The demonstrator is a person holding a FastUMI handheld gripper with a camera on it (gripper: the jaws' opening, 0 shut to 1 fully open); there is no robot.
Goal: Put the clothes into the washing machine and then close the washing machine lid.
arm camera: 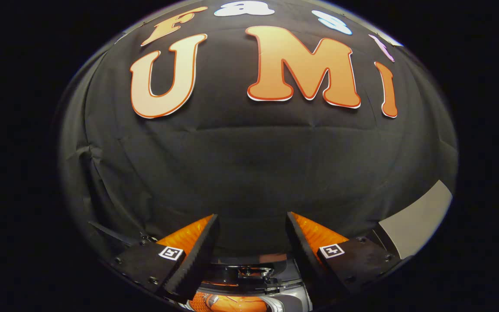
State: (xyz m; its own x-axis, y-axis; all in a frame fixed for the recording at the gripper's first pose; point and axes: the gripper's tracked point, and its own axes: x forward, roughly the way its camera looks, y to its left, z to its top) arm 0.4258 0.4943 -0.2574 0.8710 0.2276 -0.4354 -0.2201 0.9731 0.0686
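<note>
- The booth wall [249, 164] of black cloth stood well beyond your gripper and took up the space ahead; its cloth hung with light creases toward the side of your left finger.
- A pale grey panel [418, 219] met the wall's lower edge just outside your right finger; you could not tell what it belonged to.
- Your gripper [252, 223] was held wide open, with a broad gap between the fingers [197, 247] and nothing gripped; only the wall showed through the gap.
- Each finger carried a ribbed black pad on its inner face, an orange body behind it, and a small square marker [170, 253] on its black mount.
- An orange and grey rounded object [236, 302] sat low between the finger bases, close under the gripper; it was cut off and you could not identify it as the clothes or the washing machine.
</note>
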